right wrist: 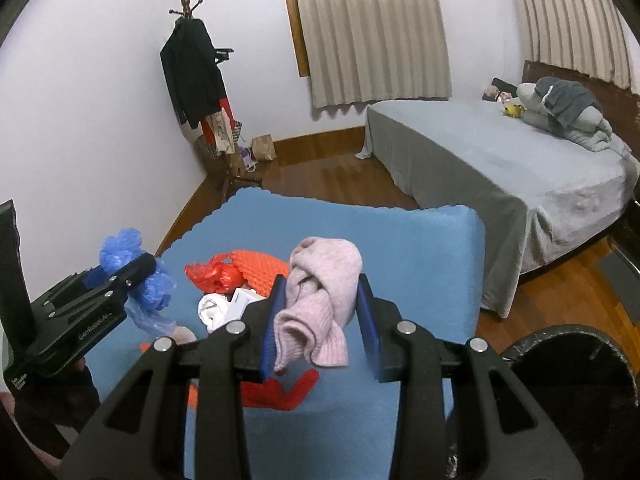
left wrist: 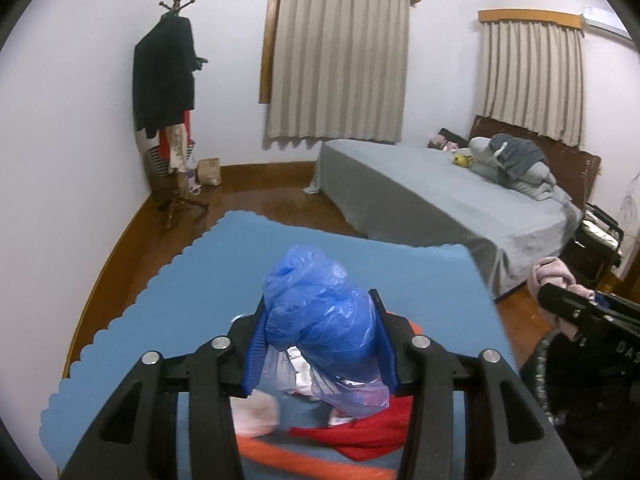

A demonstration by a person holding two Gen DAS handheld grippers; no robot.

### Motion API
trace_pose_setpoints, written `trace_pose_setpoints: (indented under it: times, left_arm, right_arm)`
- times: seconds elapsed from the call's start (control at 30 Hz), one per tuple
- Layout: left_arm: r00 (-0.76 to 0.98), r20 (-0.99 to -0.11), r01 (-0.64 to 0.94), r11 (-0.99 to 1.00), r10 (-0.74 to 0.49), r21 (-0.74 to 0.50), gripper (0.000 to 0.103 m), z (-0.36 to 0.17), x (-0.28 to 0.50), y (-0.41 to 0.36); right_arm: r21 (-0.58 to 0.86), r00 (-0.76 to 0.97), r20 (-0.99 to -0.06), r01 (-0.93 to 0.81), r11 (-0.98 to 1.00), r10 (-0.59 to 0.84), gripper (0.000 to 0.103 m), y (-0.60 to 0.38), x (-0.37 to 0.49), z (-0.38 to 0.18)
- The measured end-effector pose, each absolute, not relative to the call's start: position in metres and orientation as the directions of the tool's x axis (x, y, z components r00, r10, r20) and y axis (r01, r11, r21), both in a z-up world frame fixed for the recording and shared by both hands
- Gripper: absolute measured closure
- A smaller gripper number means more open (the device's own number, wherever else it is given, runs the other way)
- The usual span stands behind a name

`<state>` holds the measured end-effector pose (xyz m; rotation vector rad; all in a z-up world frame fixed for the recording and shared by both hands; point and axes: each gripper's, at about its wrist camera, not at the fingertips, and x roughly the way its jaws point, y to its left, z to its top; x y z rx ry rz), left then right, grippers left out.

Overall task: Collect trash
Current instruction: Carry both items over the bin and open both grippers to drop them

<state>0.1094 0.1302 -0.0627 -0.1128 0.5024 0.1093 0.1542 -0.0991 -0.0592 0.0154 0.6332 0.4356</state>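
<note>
Looking along the left gripper (left wrist: 322, 334), its blue pads are pressing in from both sides on a crumpled blue plastic bag (left wrist: 320, 312), which is bulging up between them and trailing a paler, see-through tail below. The bag is hanging above a blue foam mat (left wrist: 192, 288) with a scalloped edge. Under the gripper, on the mat, a red cloth (left wrist: 368, 436) and an orange foam piece (left wrist: 280, 456) are lying blurred together with some white scraps. At the right edge the right gripper (left wrist: 568, 304) is showing from the side with a pink bundle in it, and a black bin (left wrist: 536, 376) is sitting just below it. Farther back, a grey-sheeted bed (left wrist: 420, 196) is standing along the wall under beige curtains (left wrist: 340, 60), and a coat rack (left wrist: 176, 112) with dark clothes is filling the corner.

Looking along the right gripper (right wrist: 322, 308), its jaws are standing fairly narrow, and a pink knitted cloth (right wrist: 320, 300) is sitting between the blue pads; the left pad is touching it, while on the right I cannot tell whether the pad is touching. The cloth is drooping over the mat (right wrist: 420, 260). Beyond it, on the mat, a red plastic bag (right wrist: 210, 274), the orange foam piece (right wrist: 260, 272), a small white box (right wrist: 242, 302) and a white wad (right wrist: 212, 310) are lying close together. On the left, the left gripper (right wrist: 136, 276) is holding the blue bag (right wrist: 120, 248) clear of the mat. The bin's rim (right wrist: 572, 340) is curving in at the lower right.
</note>
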Motion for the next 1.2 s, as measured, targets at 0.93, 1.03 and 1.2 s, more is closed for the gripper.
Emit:
trace_pose_setpoints:
  times: [0.93, 1.03, 1.2]
  left_arm:
    - [0.82, -0.49, 0.288, 0.953, -0.295, -0.092, 0.058, -0.068, 0.103, -0.047]
    - [0.798, -0.496, 0.342, 0.935, -0.343, -0.097, 0.058, -0.073, 0.103, -0.07]
    - [0.76, -0.507, 0.415, 0.904, -0.406, -0.101, 0.058, -0.083, 0.102, -0.105]
  right_arm:
    - [0.084, 0.778, -0.627, 0.026, 0.996, 0.033, 0.07, -0.281, 0.091, -0.095]
    - [0.077, 0.773, -0.634, 0.065, 0.995, -0.001, 0.069, -0.298, 0.083, -0.103]
    - [0.074, 0.767, -0.639, 0.123, 0.99, -0.048, 0.069, -0.323, 0.078, -0.11]
